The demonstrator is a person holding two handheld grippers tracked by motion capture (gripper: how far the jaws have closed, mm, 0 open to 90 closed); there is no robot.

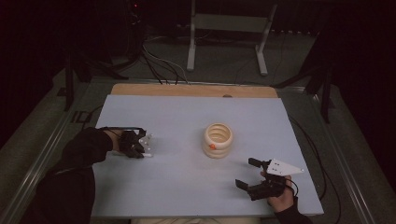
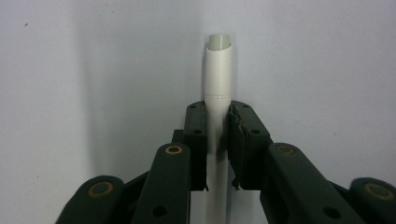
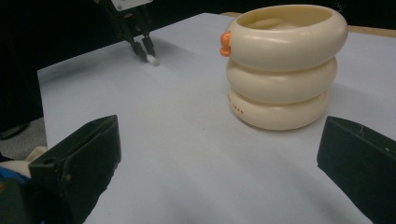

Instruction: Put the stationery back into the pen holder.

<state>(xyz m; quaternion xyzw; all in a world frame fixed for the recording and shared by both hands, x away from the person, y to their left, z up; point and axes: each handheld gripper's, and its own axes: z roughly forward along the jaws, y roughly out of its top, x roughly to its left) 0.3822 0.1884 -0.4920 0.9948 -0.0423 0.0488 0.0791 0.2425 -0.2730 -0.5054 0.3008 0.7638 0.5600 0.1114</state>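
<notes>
On the left side of the pale blue-grey counter [image 1: 187, 121] we see the left claw [image 1: 144, 148] clamped on a slim white tube [image 2: 217, 88], most likely a marker or pen with a greenish tip. In the left gripper view the two black jaws press against the tube from either side, about midway along its length, and the capped end sticks out past them over the counter surface. From the high view the tube's short white end pokes out of the claw, low over the counter and well to the left of the cream holder.

That holder, a cream-coloured pot [image 1: 217, 140] shaped like three stacked rings, stands upright near the middle of the counter. A small orange knob [image 3: 225, 44] sits on its upper ring, on the side facing the left claw in the right gripper view. We cannot tell what lies inside it.

The right claw [image 1: 248, 172] rests low at the near right of the counter, held in the person's hand, its jaws spread wide with nothing between them. It points toward the pot and is well apart from it.
</notes>
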